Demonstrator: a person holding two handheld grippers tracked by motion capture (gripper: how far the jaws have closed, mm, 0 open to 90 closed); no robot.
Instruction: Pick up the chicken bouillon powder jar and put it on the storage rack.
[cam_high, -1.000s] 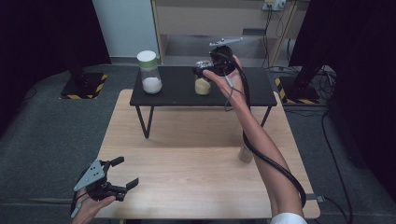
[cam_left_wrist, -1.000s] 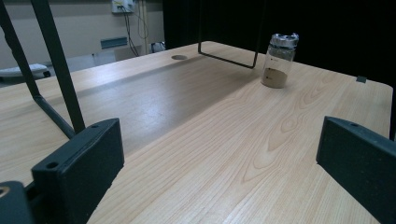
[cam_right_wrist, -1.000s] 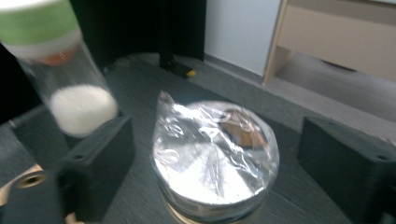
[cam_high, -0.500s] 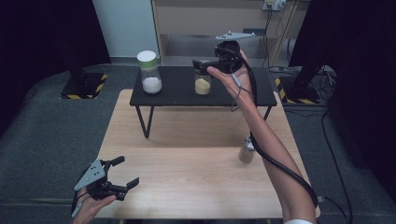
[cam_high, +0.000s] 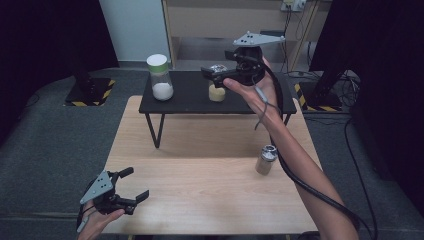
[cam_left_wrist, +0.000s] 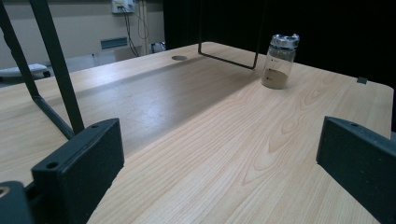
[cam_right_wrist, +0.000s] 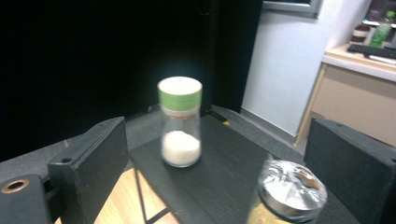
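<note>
The right tongs (cam_high: 212, 75) hang just above the silver-capped jar of yellowish powder (cam_high: 217, 86) on the black raised shelf (cam_high: 185, 100), jaws apart and holding nothing; they have just been opening, with nothing between them. In the right gripper view that jar's cap sits low between the jaws, and the green-lidded jar of white powder (cam_right_wrist: 180, 122) stands farther along the shelf. The left tongs (cam_high: 131, 185) rest with jaws wide and empty at the near left of the wooden counter (cam_high: 200, 195), well apart from the small silver-capped jar (cam_high: 266, 159) on its right side.
</note>
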